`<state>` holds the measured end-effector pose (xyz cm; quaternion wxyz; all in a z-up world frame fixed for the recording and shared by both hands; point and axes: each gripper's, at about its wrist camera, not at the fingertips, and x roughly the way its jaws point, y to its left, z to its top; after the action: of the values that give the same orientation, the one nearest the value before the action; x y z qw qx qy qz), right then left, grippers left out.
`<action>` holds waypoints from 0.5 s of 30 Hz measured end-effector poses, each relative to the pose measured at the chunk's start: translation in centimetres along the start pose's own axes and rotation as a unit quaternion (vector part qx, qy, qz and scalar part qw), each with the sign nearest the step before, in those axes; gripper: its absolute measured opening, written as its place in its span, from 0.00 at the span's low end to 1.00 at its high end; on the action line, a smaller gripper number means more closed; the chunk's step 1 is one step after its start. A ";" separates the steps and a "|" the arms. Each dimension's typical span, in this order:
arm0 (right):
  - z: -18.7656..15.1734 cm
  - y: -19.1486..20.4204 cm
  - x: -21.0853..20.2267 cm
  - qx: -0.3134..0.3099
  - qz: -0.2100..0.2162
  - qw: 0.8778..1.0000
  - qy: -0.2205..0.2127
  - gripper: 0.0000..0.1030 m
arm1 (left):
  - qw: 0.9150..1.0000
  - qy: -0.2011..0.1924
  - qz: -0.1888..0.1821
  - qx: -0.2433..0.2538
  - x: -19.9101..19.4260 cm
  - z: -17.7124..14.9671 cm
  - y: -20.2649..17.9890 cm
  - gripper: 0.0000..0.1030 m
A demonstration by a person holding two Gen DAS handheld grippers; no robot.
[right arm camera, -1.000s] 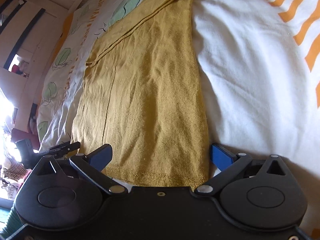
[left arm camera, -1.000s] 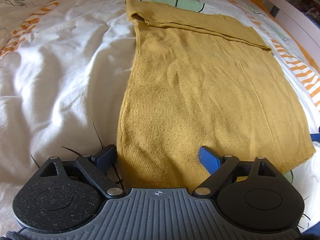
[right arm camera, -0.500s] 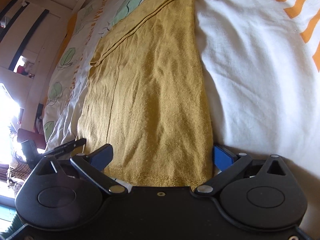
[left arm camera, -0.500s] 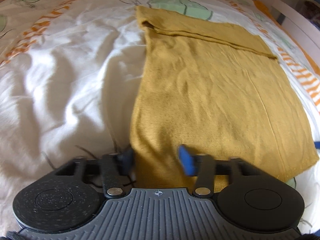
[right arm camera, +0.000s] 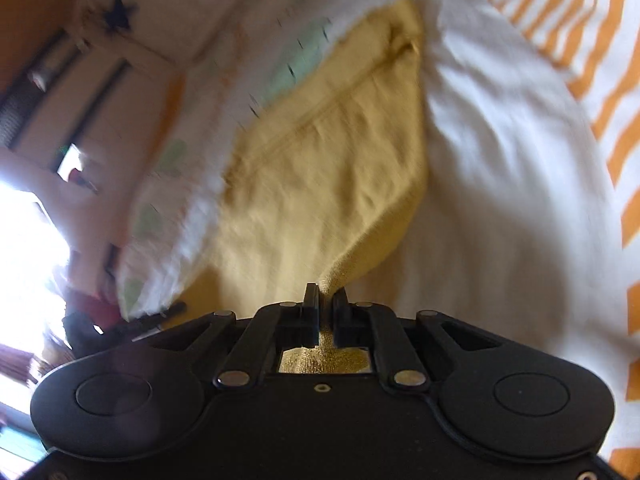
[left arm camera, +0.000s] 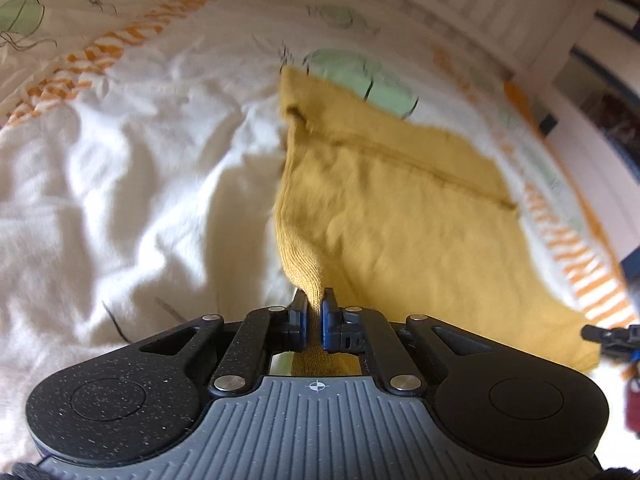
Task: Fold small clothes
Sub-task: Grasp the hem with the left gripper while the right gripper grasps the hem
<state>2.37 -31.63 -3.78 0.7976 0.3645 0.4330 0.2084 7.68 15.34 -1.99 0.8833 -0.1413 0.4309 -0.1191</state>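
Observation:
A mustard-yellow knit garment (left arm camera: 404,216) lies on the bed, its far end folded over along a seam. My left gripper (left arm camera: 314,302) is shut on the garment's near left corner, which bunches up between the blue pads and is lifted. My right gripper (right arm camera: 326,300) is shut on the garment (right arm camera: 320,176) at its near right corner, and the cloth rises to the jaws in a peak. The right gripper also shows at the right edge of the left wrist view (left arm camera: 612,334). Both views are blurred by motion.
The white duvet (left arm camera: 132,200) with orange stripes and green leaf prints is rumpled left of the garment. A white bed frame (left arm camera: 500,12) runs along the far side. A wall and a bright window (right arm camera: 28,232) are at the left of the right wrist view.
Both grippers have closed on the near hem corners of the garment and lifted them off the duvet. The near edge now rises toward the jaws and the views have tilted up.

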 end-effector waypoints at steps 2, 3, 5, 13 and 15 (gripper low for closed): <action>0.7 0.0 -0.6 0.009 0.020 1.000 -0.020 0.14 | 1.000 -0.016 -0.006 -0.001 -0.5 0.9 -0.4 0.05; 1.1 0.2 -0.7 0.012 0.026 0.999 -0.029 0.14 | 1.000 -0.025 -0.011 -0.004 -0.8 1.5 -0.6 0.05; 1.9 0.5 -0.9 0.017 0.039 0.998 -0.048 0.14 | 0.999 -0.042 -0.020 -0.013 -1.1 2.5 -0.9 0.05; 6.5 1.4 -0.3 0.023 0.075 0.992 -0.100 0.14 | 0.992 -0.107 -0.043 -0.046 -0.8 7.4 -1.7 0.05; 7.7 1.5 0.4 0.022 0.077 0.991 -0.110 0.14 | 0.990 -0.121 -0.048 -0.052 -0.3 8.7 -1.7 0.05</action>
<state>9.04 -33.49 -0.07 0.8137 0.4354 0.3173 0.2182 14.24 15.13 3.96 0.9136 -0.2209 0.3195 -0.1204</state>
